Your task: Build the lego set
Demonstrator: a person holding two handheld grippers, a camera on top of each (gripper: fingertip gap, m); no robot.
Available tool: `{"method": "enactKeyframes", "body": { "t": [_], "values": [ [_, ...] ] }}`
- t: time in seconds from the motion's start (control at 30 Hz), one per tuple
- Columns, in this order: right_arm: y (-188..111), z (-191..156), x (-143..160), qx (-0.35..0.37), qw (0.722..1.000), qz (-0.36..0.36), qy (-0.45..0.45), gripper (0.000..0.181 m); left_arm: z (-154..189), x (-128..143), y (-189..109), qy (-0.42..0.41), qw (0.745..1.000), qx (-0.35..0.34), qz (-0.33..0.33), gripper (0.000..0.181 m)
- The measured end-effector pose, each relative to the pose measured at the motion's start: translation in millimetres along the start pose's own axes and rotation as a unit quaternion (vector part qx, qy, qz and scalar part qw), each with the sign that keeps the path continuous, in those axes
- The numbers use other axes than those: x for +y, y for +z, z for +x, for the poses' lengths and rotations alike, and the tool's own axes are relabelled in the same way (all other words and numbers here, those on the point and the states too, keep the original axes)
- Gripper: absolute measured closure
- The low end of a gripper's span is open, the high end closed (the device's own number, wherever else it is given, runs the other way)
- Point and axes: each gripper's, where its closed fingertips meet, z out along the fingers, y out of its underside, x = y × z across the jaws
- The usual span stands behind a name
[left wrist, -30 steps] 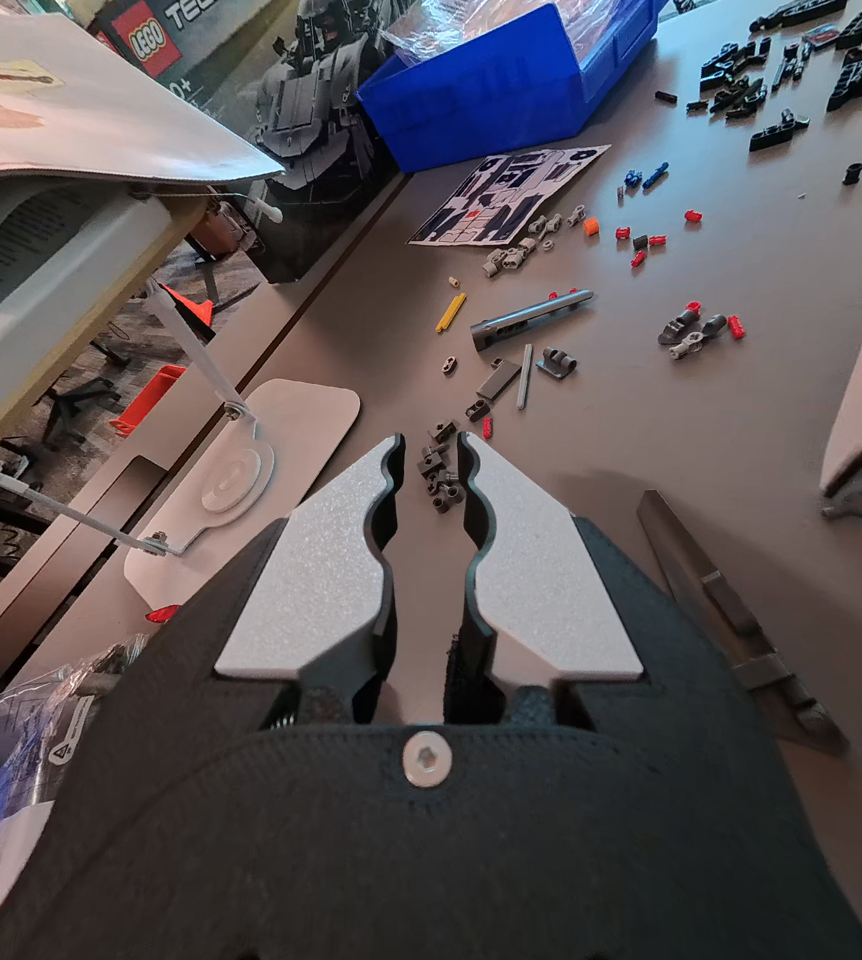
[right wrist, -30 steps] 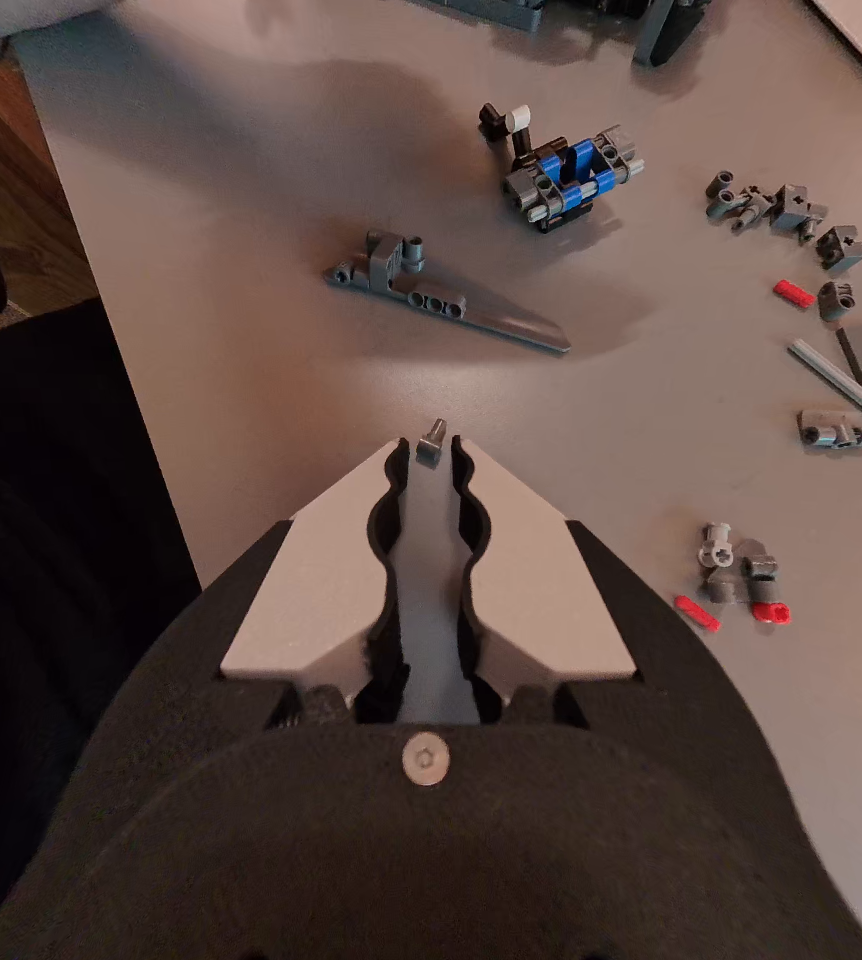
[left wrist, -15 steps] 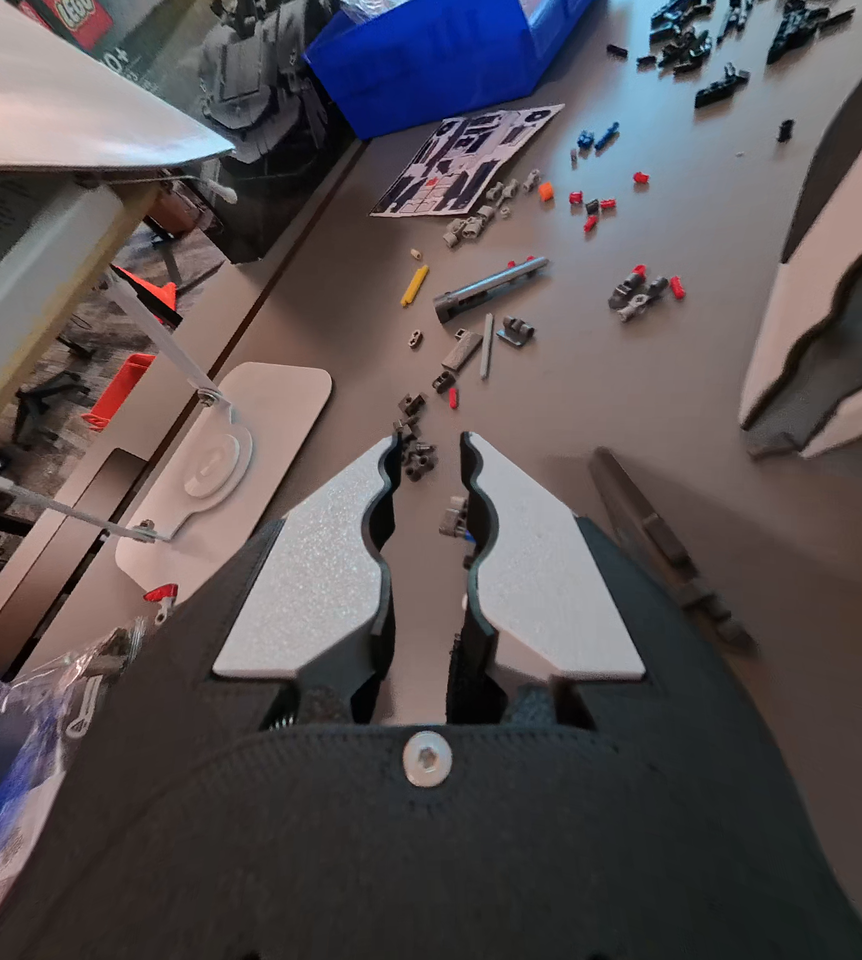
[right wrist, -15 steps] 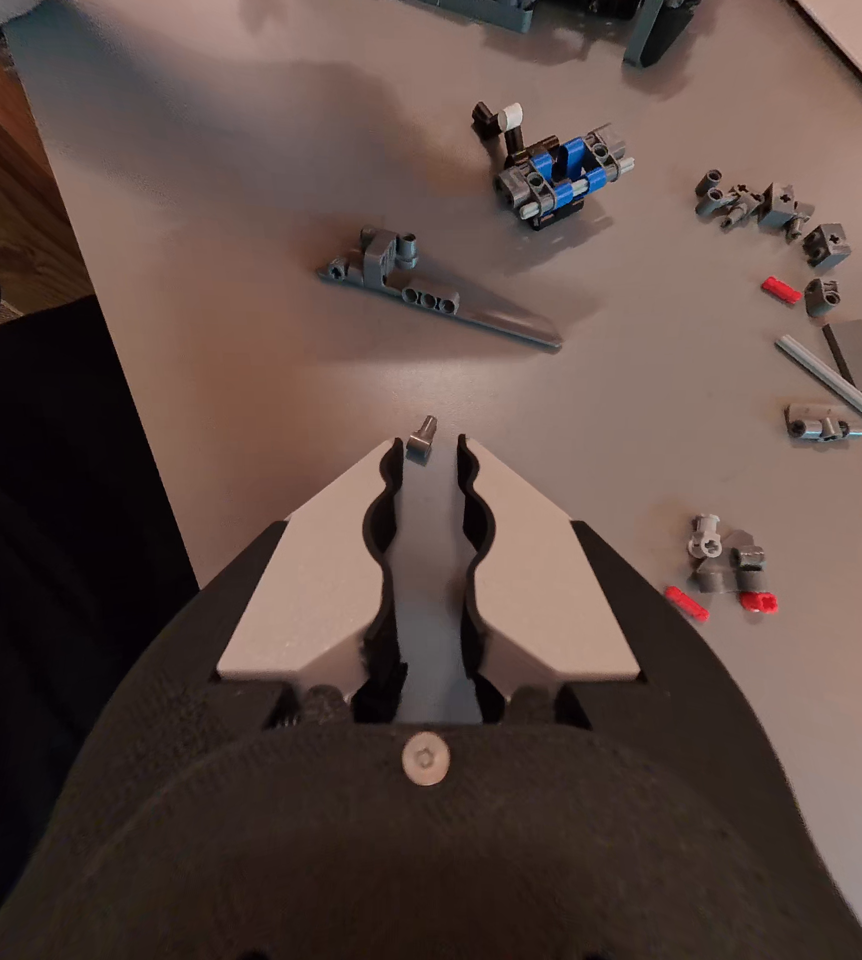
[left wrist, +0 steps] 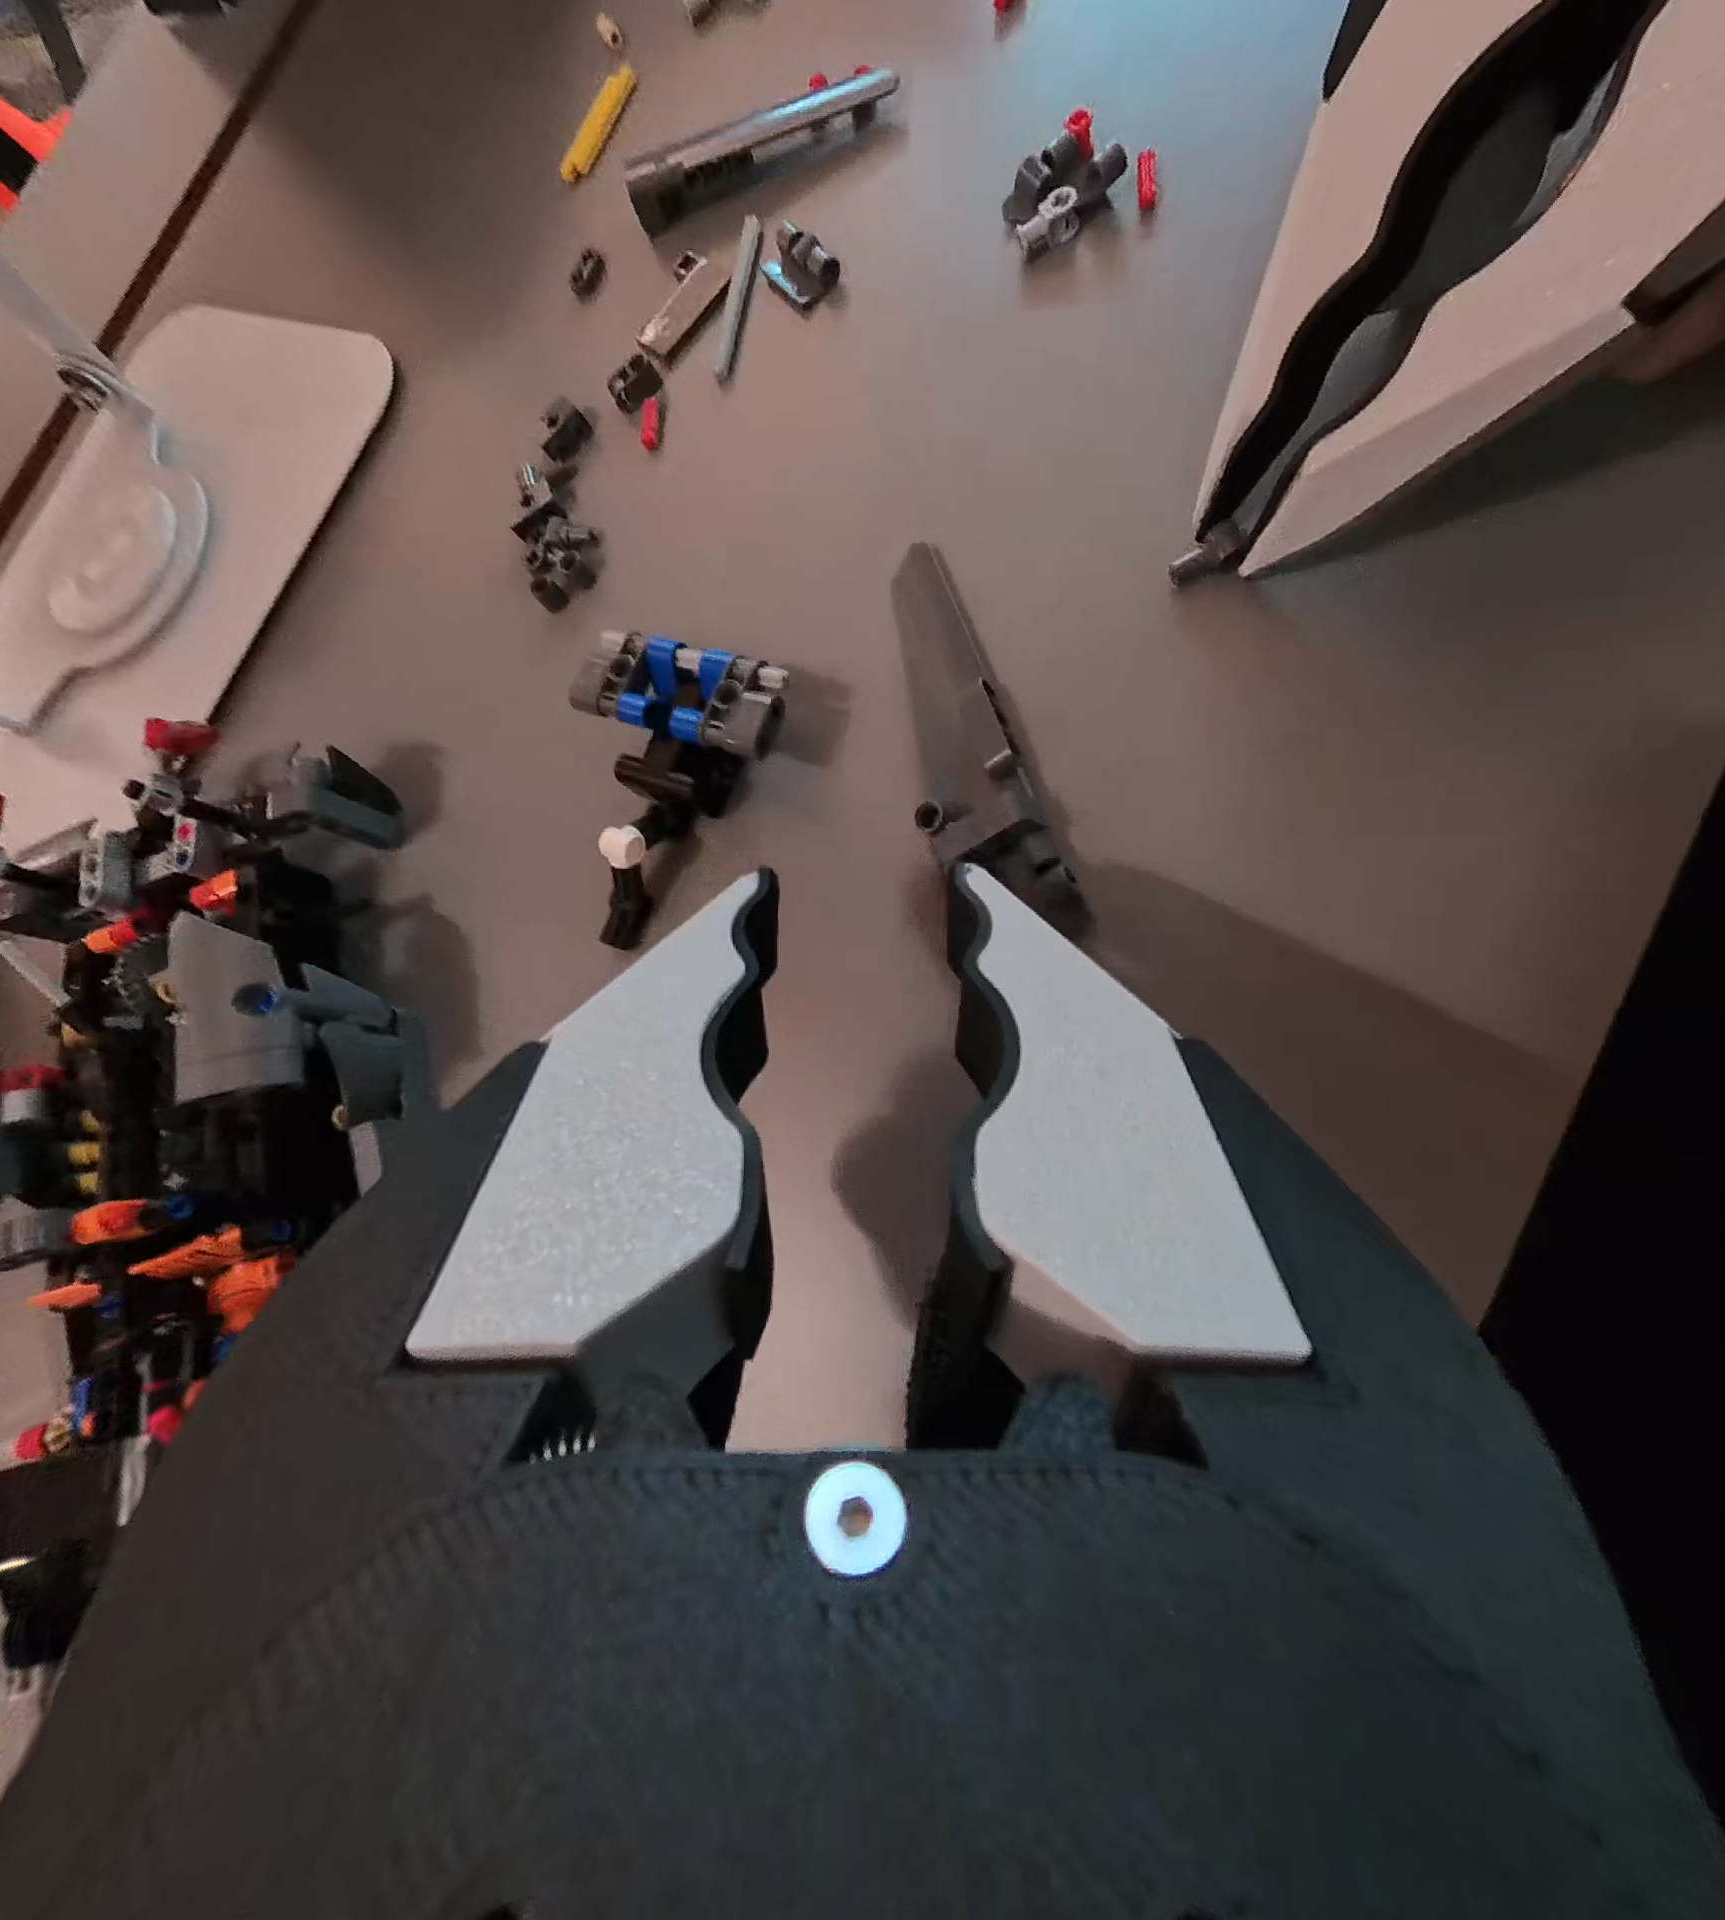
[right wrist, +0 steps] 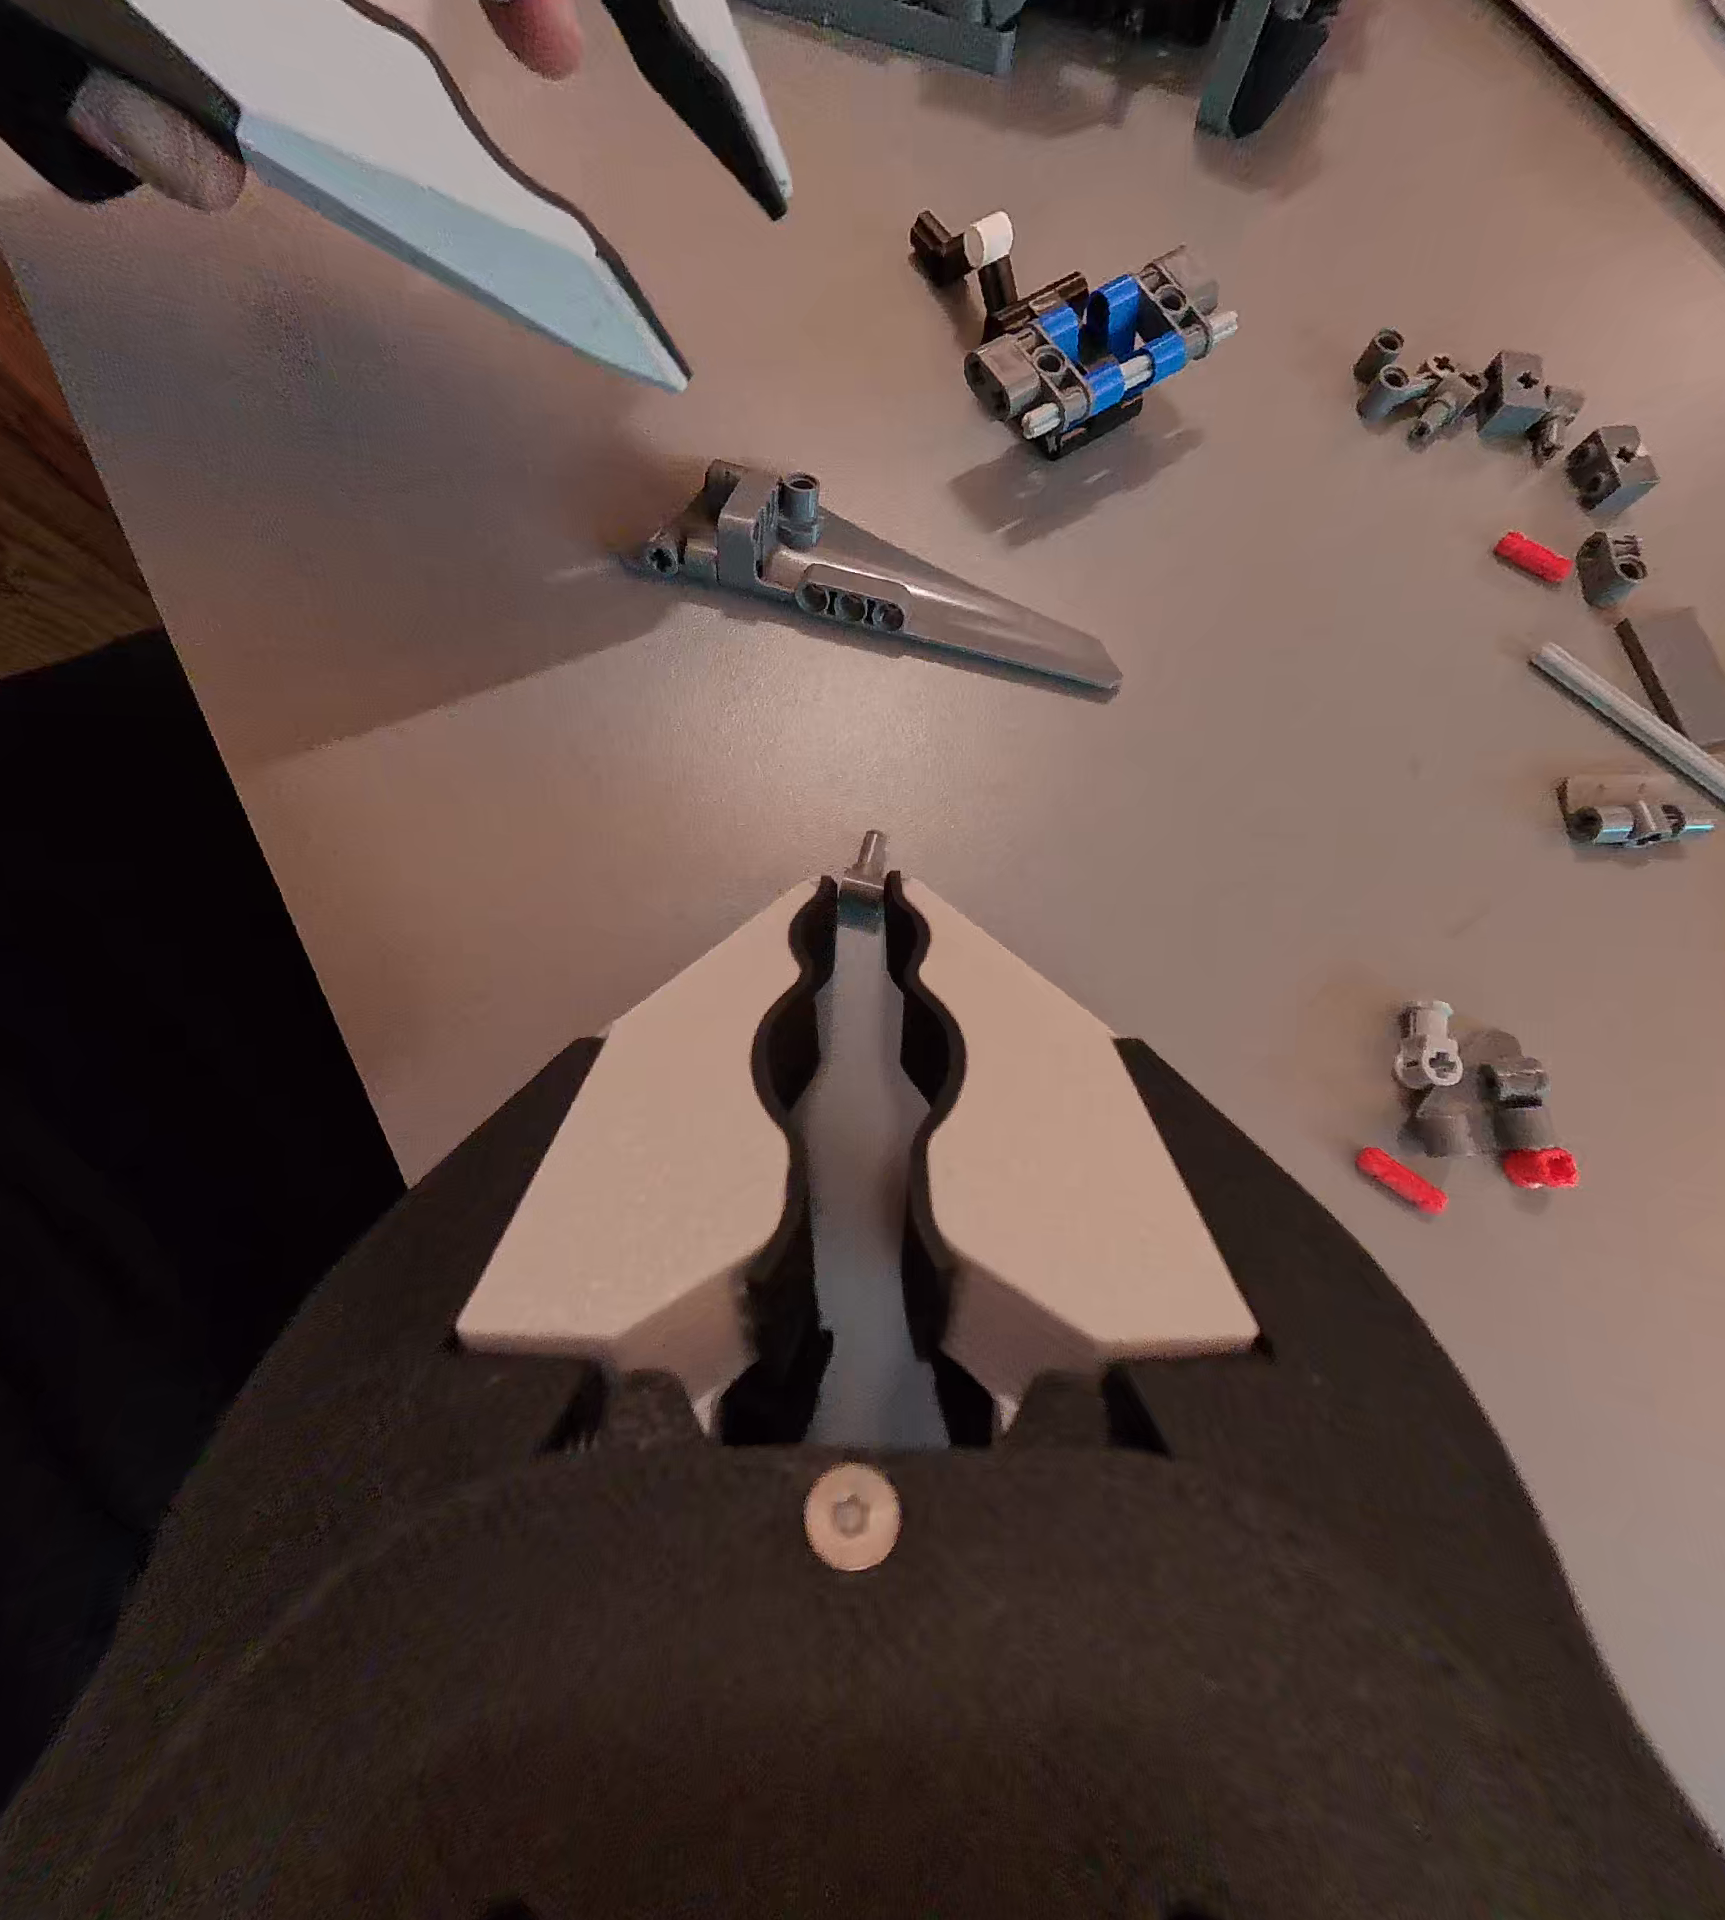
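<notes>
My right gripper (right wrist: 860, 894) is shut on a small dark grey pin piece (right wrist: 870, 857), which sticks out past its tips above the table. In the left wrist view the same gripper (left wrist: 1213, 561) shows at the upper right with the pin (left wrist: 1196, 564) at its tip. My left gripper (left wrist: 863, 894) is open and empty, low over the table. Its right fingertip is next to the thick end of a long dark grey wedge panel (left wrist: 957, 707); the panel also shows in the right wrist view (right wrist: 868, 597). A small blue and grey assembly (left wrist: 681, 696) (right wrist: 1097, 353) lies beside the panel.
A large partly built model (left wrist: 172, 1039) with orange parts stands at the left. Loose grey and red parts (right wrist: 1502, 405) (right wrist: 1460, 1101) lie scattered. A grey tube (left wrist: 754, 135), a yellow axle (left wrist: 598, 120) and a white stand base (left wrist: 245, 436) lie farther off. The table edge (right wrist: 245, 748) runs near me. Some 11 cm of space lies between my two pairs of fingers. It is some 30 cm from my left tips to the white stand base (left wrist: 245, 436).
My right gripper has closed on the small grey pin that lay between its tips. My left gripper has drawn back toward the wedge panel and opened wider, and now shows in the right wrist view.
</notes>
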Motion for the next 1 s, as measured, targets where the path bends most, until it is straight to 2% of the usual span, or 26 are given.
{"method": "enactKeyframes", "body": {
  "t": [0.17, 0.33, 0.5, 0.6, 0.7, 0.9, 1.0],
  "values": [
    [-0.5, -2.0, 0.4, -0.005, 1.0, 0.001, -0.01, 0.176, 7.7, 7.4, 5.4, -0.01, 0.999, 0.028, -0.014, 0.148],
    [1.2, -2.8, -1.6, -0.016, 1.0, 0.003, -0.019, 0.176, 15.0, 3.9, 10.5, -0.001, 0.997, 0.078, 0.006, 0.143],
    [6.0, -3.8, -7.9, -0.027, 0.999, 0.006, -0.026, 0.176, 24.6, -0.1, 18.1, 0.027, 0.994, 0.102, 0.009, 0.149],
    [8.2, -5.9, -10.8, -0.033, 0.999, 0.008, -0.031, 0.176, 31.5, -4.4, 21.1, 0.029, 0.994, 0.103, 0.007, 0.158],
    [8.5, -6.4, -11.8, -0.041, 0.999, 0.01, -0.035, 0.176, 35.3, -7.6, 19.8, 0.046, 0.994, 0.102, 0.011, 0.159],
    [8.5, -2.4, -13.7, -0.048, 0.998, 0.012, -0.034, 0.176, 25.7, -4.1, 25.7, 0.031, 0.995, 0.096, 0.009, 0.15],
    [10.4, -3.5, -16.1, -0.051, 0.998, 0.013, -0.036, 0.176, 27.1, -8.7, 26.6, 0.049, 0.994, 0.093, 0.022, 0.152]
  ]
}}
